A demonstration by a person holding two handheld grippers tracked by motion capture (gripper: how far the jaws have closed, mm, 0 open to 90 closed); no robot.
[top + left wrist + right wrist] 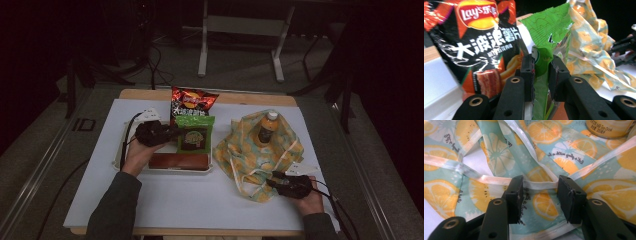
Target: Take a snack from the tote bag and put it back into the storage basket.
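The left gripper [541, 72] is clamped on the crinkled edge of a green snack packet [549, 32], held upright over the white tray [120, 150], just in front of the glossy red-and-black Lay's crisp bag [481, 42]. The right gripper [540, 195] stands apart, straddling a pale strap of the lemon-print cloth bag [499, 157] right of the tray, where a yellow milk tea bottle [268, 127] already sits. Judging by this, packing is under way; next the packet likely needs carrying across while the right gripper closes on the strap.
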